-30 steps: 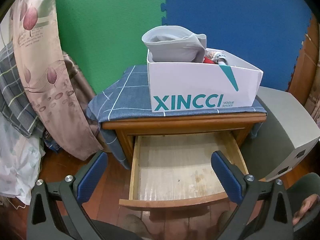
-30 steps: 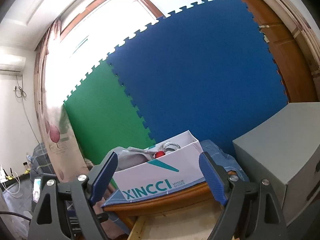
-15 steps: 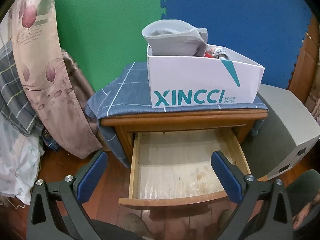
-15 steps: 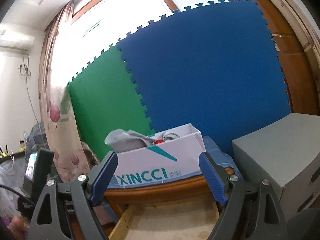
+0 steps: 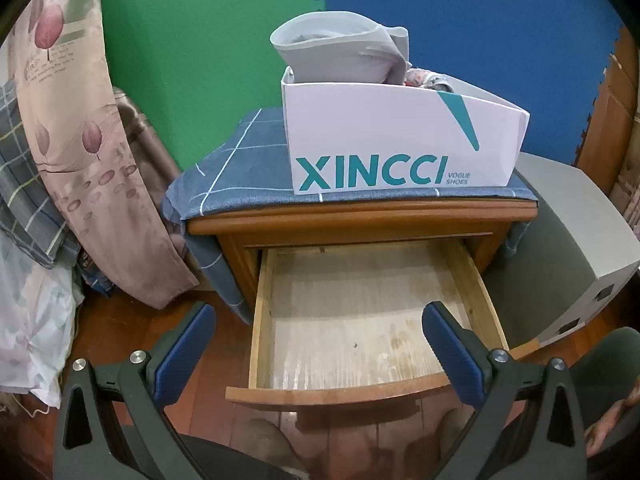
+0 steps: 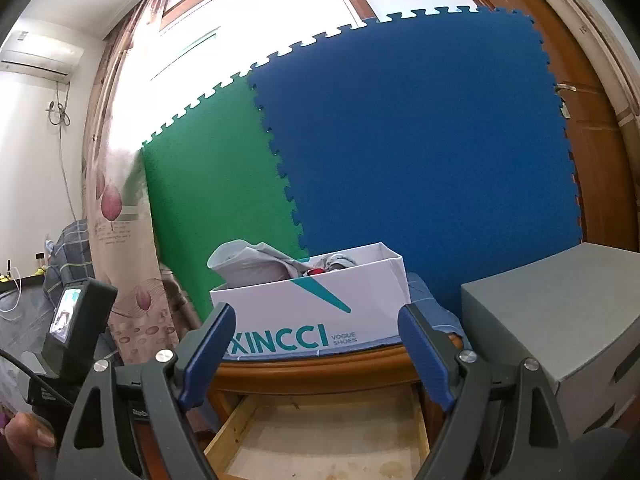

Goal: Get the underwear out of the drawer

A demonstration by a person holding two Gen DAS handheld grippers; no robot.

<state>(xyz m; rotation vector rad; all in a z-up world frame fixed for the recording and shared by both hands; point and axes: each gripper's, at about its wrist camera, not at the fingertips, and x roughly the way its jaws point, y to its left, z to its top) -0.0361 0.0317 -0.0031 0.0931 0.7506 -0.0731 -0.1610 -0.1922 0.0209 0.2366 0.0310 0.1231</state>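
The wooden nightstand's drawer [image 5: 360, 394] is pulled open and its bare bottom holds nothing I can see; it also shows in the right wrist view [image 6: 320, 440]. Grey underwear [image 5: 340, 50] lies piled in a white XINCCI shoe box [image 5: 392, 152] on the nightstand top, also seen in the right wrist view [image 6: 256, 264]. My left gripper [image 5: 318, 316] is open and empty above the drawer front. My right gripper [image 6: 316, 316] is open and empty, held in front of the box [image 6: 320, 312].
A blue checked cloth [image 5: 240, 172] covers the nightstand top. A grey cabinet [image 5: 576, 232] stands right of it. A flowered curtain [image 5: 80, 140] and bedding hang at left. Green and blue foam mats [image 6: 360, 140] line the wall. The other handheld unit [image 6: 76, 320] shows at left.
The left view has pulled slightly lower and nearer the drawer. The right gripper has swung left and levelled, bringing the left unit into view. Both stay open and empty.
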